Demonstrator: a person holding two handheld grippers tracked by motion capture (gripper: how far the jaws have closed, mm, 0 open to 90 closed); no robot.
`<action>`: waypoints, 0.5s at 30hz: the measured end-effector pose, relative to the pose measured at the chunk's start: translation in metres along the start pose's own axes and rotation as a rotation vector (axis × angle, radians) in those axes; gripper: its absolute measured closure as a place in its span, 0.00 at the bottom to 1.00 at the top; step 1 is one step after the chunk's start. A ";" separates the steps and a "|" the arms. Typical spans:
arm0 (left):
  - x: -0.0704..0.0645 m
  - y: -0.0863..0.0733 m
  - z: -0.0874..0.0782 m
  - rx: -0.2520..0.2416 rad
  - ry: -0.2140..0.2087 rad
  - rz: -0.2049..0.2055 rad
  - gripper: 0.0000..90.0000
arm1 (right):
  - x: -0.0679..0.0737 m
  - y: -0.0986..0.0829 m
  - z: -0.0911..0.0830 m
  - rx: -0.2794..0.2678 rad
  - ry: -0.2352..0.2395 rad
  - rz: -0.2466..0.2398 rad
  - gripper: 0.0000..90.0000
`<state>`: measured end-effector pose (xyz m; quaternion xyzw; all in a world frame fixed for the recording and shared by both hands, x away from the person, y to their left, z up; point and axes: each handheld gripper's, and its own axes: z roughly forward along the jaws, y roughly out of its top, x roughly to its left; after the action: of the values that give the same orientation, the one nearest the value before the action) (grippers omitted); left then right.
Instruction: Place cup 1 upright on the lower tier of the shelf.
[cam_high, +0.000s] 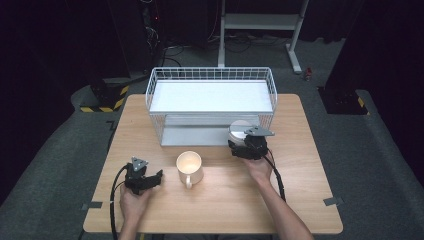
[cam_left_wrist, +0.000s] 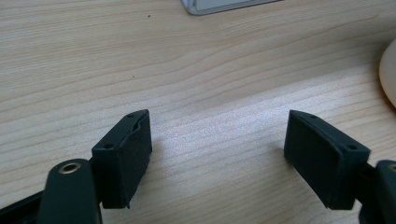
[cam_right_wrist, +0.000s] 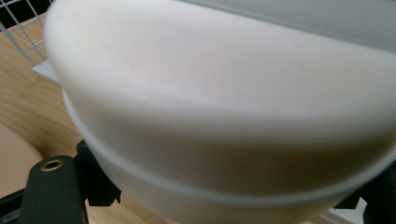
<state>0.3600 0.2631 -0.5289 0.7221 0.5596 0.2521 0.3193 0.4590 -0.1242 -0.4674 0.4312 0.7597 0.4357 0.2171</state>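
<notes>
A white bowl (cam_high: 239, 130) sits at the front right corner of the wire rack's lower shelf (cam_high: 192, 136). My right gripper (cam_high: 243, 146) is shut on it from the near side. In the right gripper view the bowl (cam_right_wrist: 224, 102) is very close, with a black jaw on each side of it at my right gripper (cam_right_wrist: 224, 198). A cream mug (cam_high: 189, 168) stands upright mid-table, handle toward the person. Left of it, my left gripper (cam_high: 156, 177) rests low over the wood, open. In the left gripper view, the left gripper (cam_left_wrist: 217, 154) has only bare table between its pads, and the mug's edge (cam_left_wrist: 388, 74) is at right.
The white two-level wire rack (cam_high: 211, 75) stands at the back of the wooden table (cam_high: 300, 165); its upper shelf is bare. A corner of the lower shelf (cam_left_wrist: 224, 5) lies ahead of the left gripper. Rack wires (cam_right_wrist: 21, 18) run left of the bowl.
</notes>
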 end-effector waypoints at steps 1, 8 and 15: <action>0.000 0.000 0.000 0.000 0.000 0.000 0.26 | 0.000 0.001 0.002 -0.002 -0.001 -0.001 0.21; 0.000 0.000 0.000 0.000 0.000 0.000 0.26 | -0.002 0.006 0.012 0.002 -0.031 0.000 0.21; 0.000 0.000 0.000 -0.001 0.000 0.000 0.26 | -0.003 0.011 0.024 -0.010 -0.052 -0.003 0.21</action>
<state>0.3600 0.2631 -0.5289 0.7219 0.5596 0.2523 0.3195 0.4829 -0.1129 -0.4713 0.4403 0.7522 0.4278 0.2395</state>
